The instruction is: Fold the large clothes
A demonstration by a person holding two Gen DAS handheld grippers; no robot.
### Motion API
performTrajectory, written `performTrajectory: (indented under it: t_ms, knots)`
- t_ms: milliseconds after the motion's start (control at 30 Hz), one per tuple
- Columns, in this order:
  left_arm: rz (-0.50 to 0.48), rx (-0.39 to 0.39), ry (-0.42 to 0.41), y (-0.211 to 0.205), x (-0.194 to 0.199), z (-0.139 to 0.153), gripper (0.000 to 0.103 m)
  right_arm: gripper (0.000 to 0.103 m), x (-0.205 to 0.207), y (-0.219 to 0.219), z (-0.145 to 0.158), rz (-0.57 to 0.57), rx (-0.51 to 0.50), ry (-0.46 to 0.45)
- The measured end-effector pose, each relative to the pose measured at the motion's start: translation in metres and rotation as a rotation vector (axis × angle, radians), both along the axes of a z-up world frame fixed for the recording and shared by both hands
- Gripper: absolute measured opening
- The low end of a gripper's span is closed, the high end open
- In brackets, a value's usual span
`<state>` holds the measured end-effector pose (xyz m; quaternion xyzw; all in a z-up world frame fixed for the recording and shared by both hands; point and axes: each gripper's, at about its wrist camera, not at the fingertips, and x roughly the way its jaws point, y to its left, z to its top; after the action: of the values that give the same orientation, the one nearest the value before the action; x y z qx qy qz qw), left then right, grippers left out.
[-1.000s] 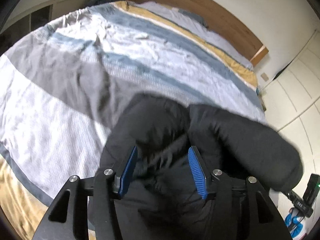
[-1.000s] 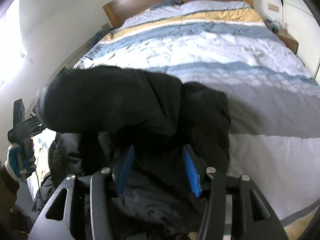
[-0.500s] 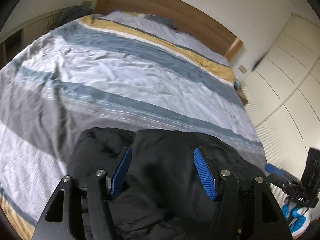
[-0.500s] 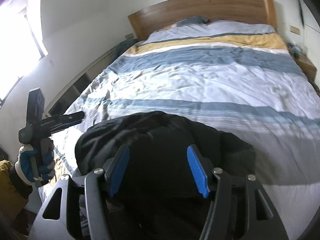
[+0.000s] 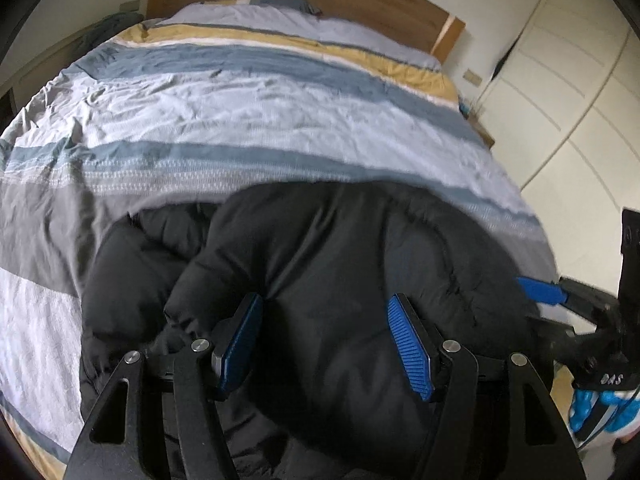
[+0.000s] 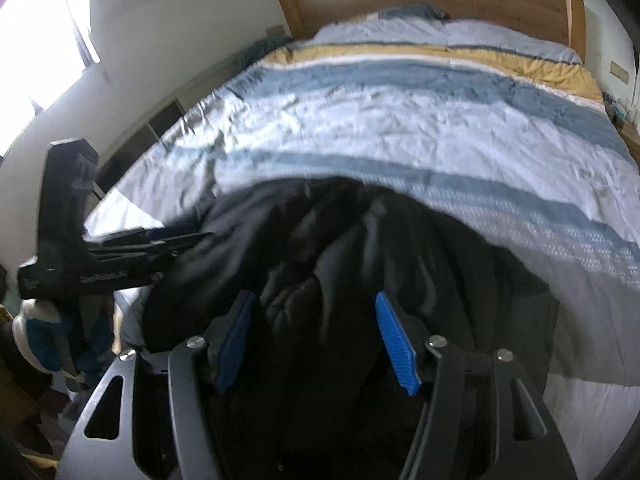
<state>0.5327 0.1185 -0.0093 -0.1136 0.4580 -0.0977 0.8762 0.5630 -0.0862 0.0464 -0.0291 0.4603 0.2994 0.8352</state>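
Already the black puffer jacket (image 5: 360, 280) lies bundled on the near end of the bed's striped duvet (image 5: 240, 120), and that is the change that matters: a second ago it was bunched up between both tools, with a fat sleeve swung out to one side, whereas now it sits lower and more gathered, and more of the duvet shows beyond it. Going left to right, the left gripper (image 5: 326, 342) has its blue pads spread apart, wider than they were a second ago, with padded cloth lying under and between them but neither pad visibly pressing on it. Beyond it, at the far right of that view, the other tool's blue tip pokes in beside the jacket's edge. The right gripper (image 6: 316, 342) is likewise spread, wider than a second ago, above the darker, creased part of the jacket (image 6: 360, 260), again with fabric between the pads and no pinch to be seen. My reading is that both hands have let the garment go after laying a fold down. Probably the next job is finding fresh edges to grasp, since the bundle looks lumpy, not squared.
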Motion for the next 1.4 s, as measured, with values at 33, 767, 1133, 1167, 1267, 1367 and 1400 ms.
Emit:
performTrajectory:
  t_ms: [33,767,1133,1167,1267,1367,1400]
  knots:
    - [-0.009,0.019,0.004,-0.003,-0.004,-0.006,0.064,0.060,-0.001,0.000,-0.008,-0.001,-0.019,0.009]
    - [-0.064,0.199,0.041,-0.031,-0.017,-0.083,0.065,0.062,-0.009,0.000,-0.101,0.019,-0.169,0.037]
    - [-0.059,0.124,0.024,-0.017,-0.033,-0.037,0.066,0.061,-0.015,-0.002,-0.064,0.012,-0.156,0.022]
    - [-0.061,0.118,0.009,-0.016,-0.036,-0.030,0.067,0.061,-0.017,-0.004,-0.057,0.011,-0.149,0.013]
    - [-0.068,0.107,-0.027,-0.017,-0.041,-0.015,0.069,0.062,-0.021,-0.011,-0.040,0.010,-0.131,-0.020]
    - [-0.085,0.092,-0.054,-0.023,-0.044,-0.006,0.070,0.061,-0.021,-0.019,-0.022,0.000,-0.107,-0.048]
    - [-0.093,0.088,-0.056,-0.025,-0.043,-0.004,0.070,0.061,-0.020,-0.021,-0.018,-0.004,-0.100,-0.053]
